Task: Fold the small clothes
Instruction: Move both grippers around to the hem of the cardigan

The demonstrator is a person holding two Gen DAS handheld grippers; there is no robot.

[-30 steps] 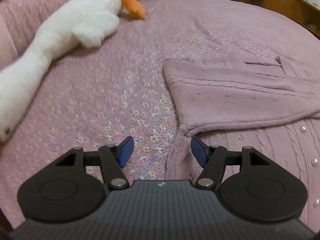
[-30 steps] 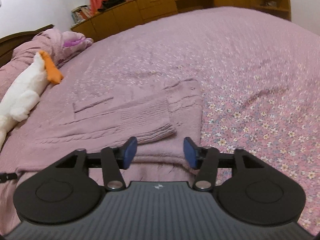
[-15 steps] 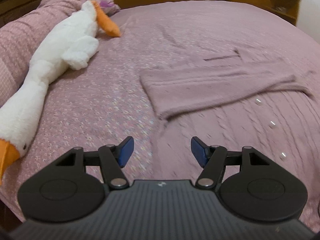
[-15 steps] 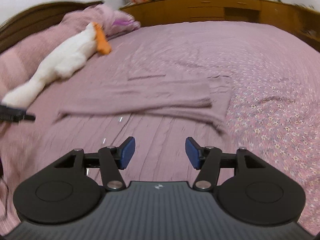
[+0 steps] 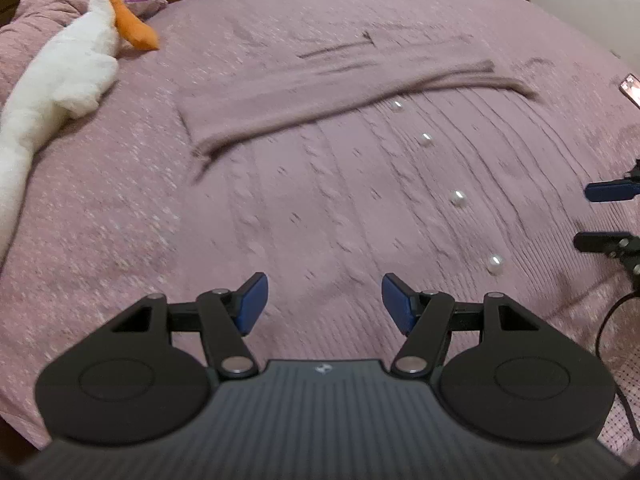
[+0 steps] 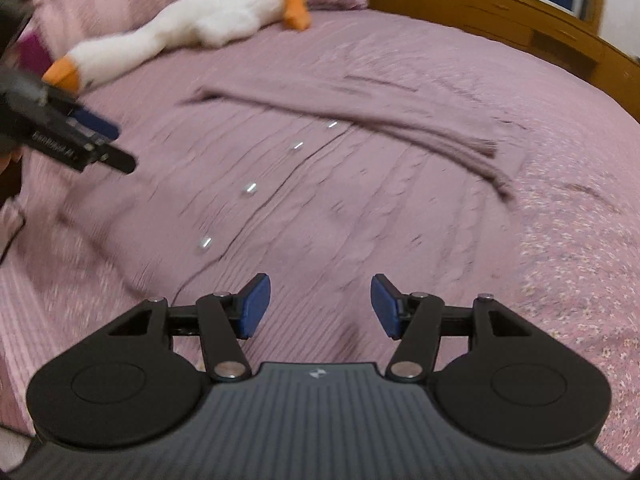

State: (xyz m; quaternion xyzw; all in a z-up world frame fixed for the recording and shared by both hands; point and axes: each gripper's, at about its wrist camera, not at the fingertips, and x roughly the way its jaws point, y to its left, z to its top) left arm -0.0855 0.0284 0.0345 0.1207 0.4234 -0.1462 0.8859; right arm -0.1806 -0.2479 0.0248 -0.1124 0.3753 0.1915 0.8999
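Observation:
A mauve knitted cardigan (image 5: 360,184) with pearl buttons (image 5: 458,198) lies flat on the bed, both sleeves folded across its upper part (image 5: 304,100). My left gripper (image 5: 322,306) hovers open over the cardigan's lower left part, nothing between its blue pads. My right gripper (image 6: 320,306) hovers open over the lower right part of the cardigan (image 6: 340,208), also empty. Each gripper shows in the other's view: the right gripper's fingers (image 5: 608,192) at the right edge, the left gripper's fingers (image 6: 96,128) at the left edge.
The bed has a pink floral cover (image 5: 100,208). A long white plush goose (image 5: 68,76) with an orange beak lies along the left by a pink pillow (image 6: 100,8). Wooden cabinets (image 6: 500,28) stand behind the bed. A phone-like object (image 5: 630,88) lies far right.
Both grippers have drawn back from the folded sleeves toward the cardigan's lower part and rolled; both views now look across its buttoned front. Both stay open and empty.

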